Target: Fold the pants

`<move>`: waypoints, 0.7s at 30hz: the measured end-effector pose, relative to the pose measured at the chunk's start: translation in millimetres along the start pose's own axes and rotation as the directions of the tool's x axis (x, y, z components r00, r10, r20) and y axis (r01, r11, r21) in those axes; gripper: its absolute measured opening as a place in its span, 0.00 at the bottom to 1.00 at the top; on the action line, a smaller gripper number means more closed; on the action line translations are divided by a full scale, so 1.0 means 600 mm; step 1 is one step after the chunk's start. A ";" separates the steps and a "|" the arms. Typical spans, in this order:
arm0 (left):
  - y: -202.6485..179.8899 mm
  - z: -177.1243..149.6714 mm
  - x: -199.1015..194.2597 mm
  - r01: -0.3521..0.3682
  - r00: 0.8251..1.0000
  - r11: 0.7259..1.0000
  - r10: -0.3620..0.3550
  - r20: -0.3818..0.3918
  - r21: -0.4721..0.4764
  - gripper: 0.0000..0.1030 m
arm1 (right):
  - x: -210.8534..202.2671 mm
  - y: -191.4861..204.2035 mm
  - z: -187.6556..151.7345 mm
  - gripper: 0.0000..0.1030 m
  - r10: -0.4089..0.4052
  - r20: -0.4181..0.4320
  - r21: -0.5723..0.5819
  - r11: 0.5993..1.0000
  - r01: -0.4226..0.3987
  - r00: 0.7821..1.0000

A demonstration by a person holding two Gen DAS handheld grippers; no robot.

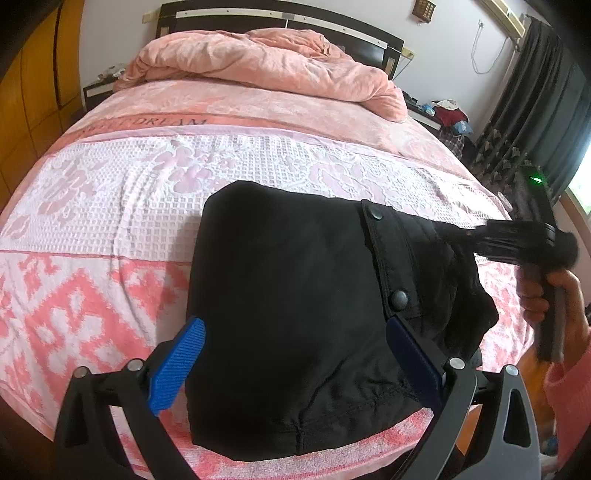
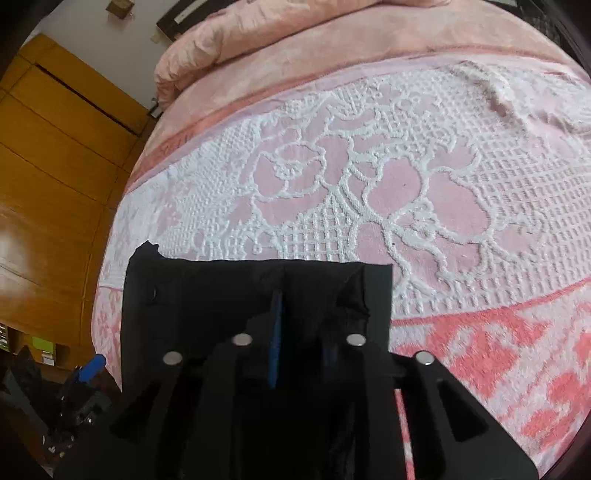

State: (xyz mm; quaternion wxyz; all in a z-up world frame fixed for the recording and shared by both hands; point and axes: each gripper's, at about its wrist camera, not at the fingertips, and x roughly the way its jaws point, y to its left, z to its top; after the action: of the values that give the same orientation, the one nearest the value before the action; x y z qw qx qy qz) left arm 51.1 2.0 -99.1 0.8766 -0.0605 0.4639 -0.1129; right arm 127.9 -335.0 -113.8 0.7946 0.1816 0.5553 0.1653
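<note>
Two left gripper [image 1: 295,358] fingers spread over one folded black pants [image 1: 295,295], right gripper [image 2: 295,332] fingers pinching its edge, one bed [image 1: 110,206].

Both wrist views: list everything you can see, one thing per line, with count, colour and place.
pants: one, black, folded, near edge of the bed
snap buttons: two, black, on the pants' flap
bedspread: one, pink and white floral, covering the bed
quilt: one, peach, bunched at the headboard
headboard: one, dark, far end
wardrobe: one, orange wood, beside the bed
curtain: one, dark, by the window
left tool: blue pads, open, straddling the pants
right tool: black, narrow gap, over the pants' edge; grip unclear
hand: one, pink sleeve, holding the right tool
</note>
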 end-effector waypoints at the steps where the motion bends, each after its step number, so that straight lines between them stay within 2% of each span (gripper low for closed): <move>1: 0.000 -0.002 0.002 -0.001 1.000 1.000 0.001 -0.005 -0.001 0.96 | -0.014 0.001 -0.010 0.33 0.007 0.011 -0.001 1.000 -0.007 1.000; 3: 0.004 -0.007 0.006 -0.008 1.000 1.000 0.008 -0.019 -0.008 0.96 | -0.033 0.001 -0.029 0.35 0.017 0.014 0.003 1.000 -0.017 1.000; 8: 0.028 -0.030 0.017 -0.027 0.998 0.998 0.024 -0.060 -0.054 0.96 | -0.086 -0.001 -0.105 0.48 0.007 0.034 0.012 1.000 -0.007 0.999; 12: 0.048 -0.048 0.021 -0.031 0.996 0.995 0.022 -0.086 -0.098 0.96 | -0.105 -0.014 -0.162 0.48 0.061 0.020 0.075 0.995 -0.063 0.998; 14: 0.053 -0.054 0.022 -0.023 0.995 0.993 0.011 -0.096 -0.119 0.96 | -0.107 -0.015 -0.185 0.52 0.100 0.014 0.102 0.990 -0.101 0.995; 17: 0.054 -0.060 0.022 -0.019 0.995 0.991 0.005 -0.104 -0.134 0.96 | -0.094 -0.008 -0.205 0.53 0.132 -0.008 0.112 0.985 -0.130 0.991; 21: 0.043 -0.062 0.019 -0.021 0.995 0.994 0.010 -0.102 -0.107 0.96 | -0.062 -0.004 -0.203 0.53 0.154 -0.031 0.147 0.978 -0.148 0.988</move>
State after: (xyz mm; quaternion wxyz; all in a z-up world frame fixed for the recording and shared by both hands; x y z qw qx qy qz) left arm 30.4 24.3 -134.4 0.8481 -0.0983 0.5138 -0.0839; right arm 1.4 -341.6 -123.1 0.7525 0.2767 0.5672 0.1885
